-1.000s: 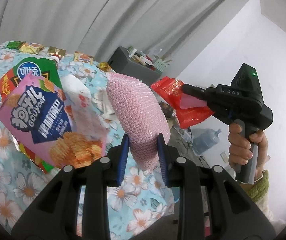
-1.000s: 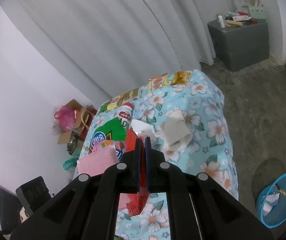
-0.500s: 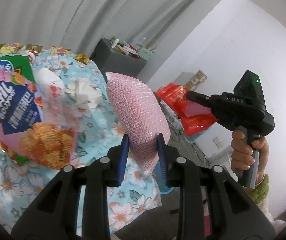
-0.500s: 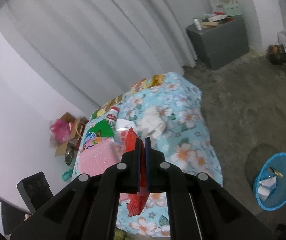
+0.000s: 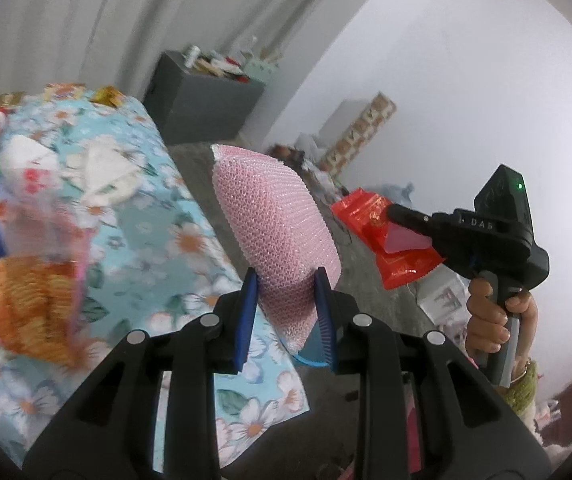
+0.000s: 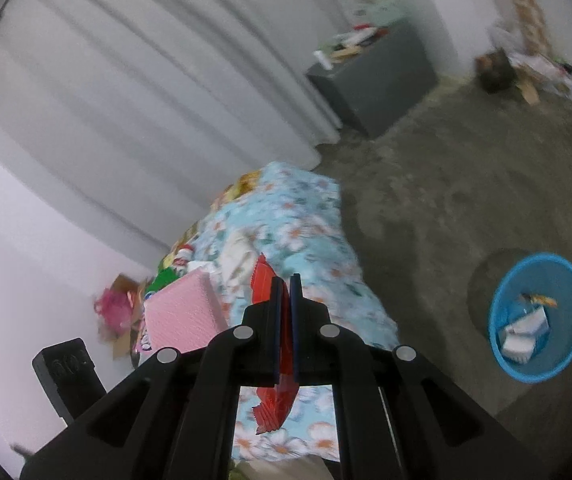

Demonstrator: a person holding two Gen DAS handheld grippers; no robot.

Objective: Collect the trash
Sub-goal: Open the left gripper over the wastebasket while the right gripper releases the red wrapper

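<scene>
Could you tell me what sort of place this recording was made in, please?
Probably a plain room in a home: a table under a floral cloth, grey curtains, a bare concrete floor with a blue bin.

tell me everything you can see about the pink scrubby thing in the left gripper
The pink sponge is a puffy, pillow-shaped pad with a glittery knitted mesh cover. The left gripper is shut on its lower end, the blue pads denting it slightly. It stands nearly upright, held in the air past the edge of the floral tablecloth. Nothing else touches it. From the right wrist view it shows as a flat pink rectangle.
</scene>
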